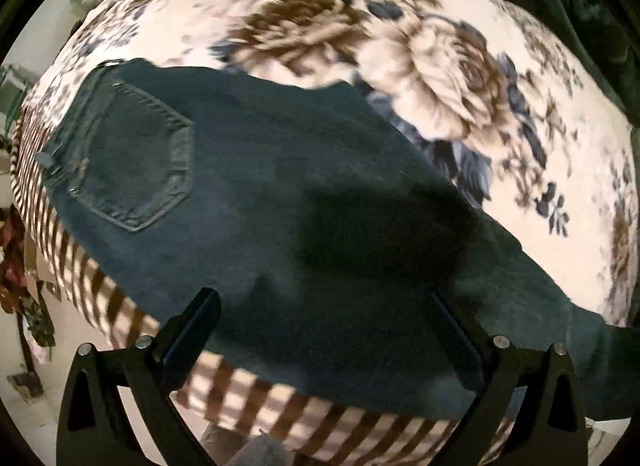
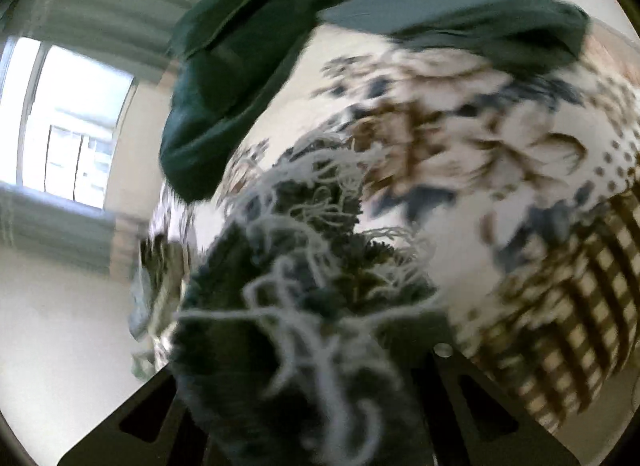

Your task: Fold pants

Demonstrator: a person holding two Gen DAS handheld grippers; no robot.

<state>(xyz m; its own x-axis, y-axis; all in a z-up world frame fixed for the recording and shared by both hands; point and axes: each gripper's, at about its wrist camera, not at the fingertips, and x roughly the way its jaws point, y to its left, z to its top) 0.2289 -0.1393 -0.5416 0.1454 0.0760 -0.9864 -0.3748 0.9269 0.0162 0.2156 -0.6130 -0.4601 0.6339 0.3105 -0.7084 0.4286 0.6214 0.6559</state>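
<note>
Dark green jeans (image 1: 280,185) lie flat on the flowered bed cover (image 1: 440,65), back pocket (image 1: 136,161) up and waistband to the left. My left gripper (image 1: 326,322) hangs above them pointing down, open, with nothing between its fingers. In the right wrist view the frayed leg hem (image 2: 304,286) with its white threads fills the front and hides the fingertips. My right gripper (image 2: 312,366) is shut on that hem. The lifted leg (image 2: 240,65) trails up and across toward the rest of the jeans (image 2: 480,21) on the bed.
The bed cover has a brown-and-white striped border (image 1: 280,398) along the near edge, with floor beyond it. A bright window (image 2: 72,117) and pale wall sit to the left in the right wrist view. Dark cloth (image 1: 560,5) shows at the top right of the left wrist view.
</note>
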